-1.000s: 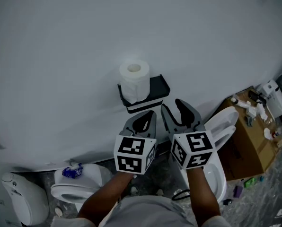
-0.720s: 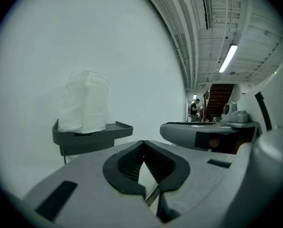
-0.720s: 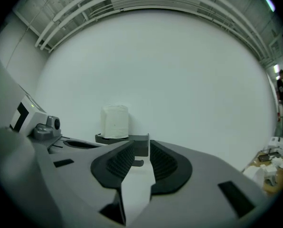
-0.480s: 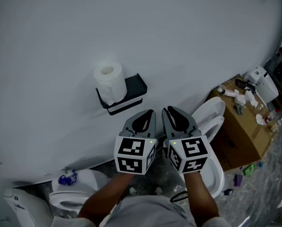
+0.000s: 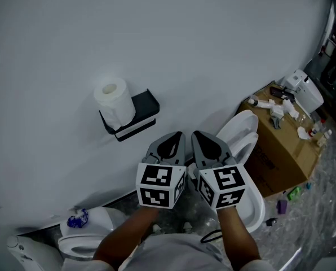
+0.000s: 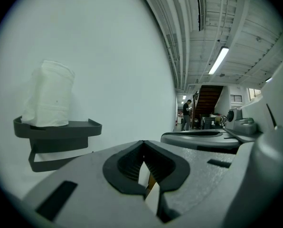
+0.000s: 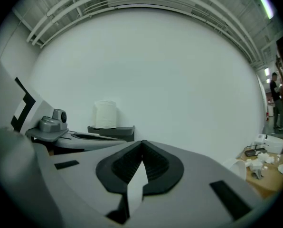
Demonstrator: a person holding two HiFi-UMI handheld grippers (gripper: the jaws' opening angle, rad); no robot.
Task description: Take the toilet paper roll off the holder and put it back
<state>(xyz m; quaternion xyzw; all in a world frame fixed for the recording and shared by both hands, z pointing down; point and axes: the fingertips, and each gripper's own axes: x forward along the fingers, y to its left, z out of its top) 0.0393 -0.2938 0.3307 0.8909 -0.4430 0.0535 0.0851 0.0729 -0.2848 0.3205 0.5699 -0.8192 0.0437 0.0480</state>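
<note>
One toilet (image 5: 241, 137) between holder (image 5: 135, 113) and box (image 5: 283, 151)

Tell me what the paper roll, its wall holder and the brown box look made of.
Toilet paper roll: soft white tissue, matte, hollow core on top. Holder: dark, smooth, matte tray with bar below; painted metal or plastic, unclear which. Box: likely cardboard, brown, flat-sided, matte.

wall (image 5: 173, 38) bare above & right of holder (image 5: 140, 110), approach there open; obstructions: tp roll (image 5: 113, 97) upright on holder's left end, raised toilet seat (image 5: 242, 143) & cluttered cardboard box (image 5: 283, 148) at right, 2nd toilet (image 5: 89, 237) below left.
</note>
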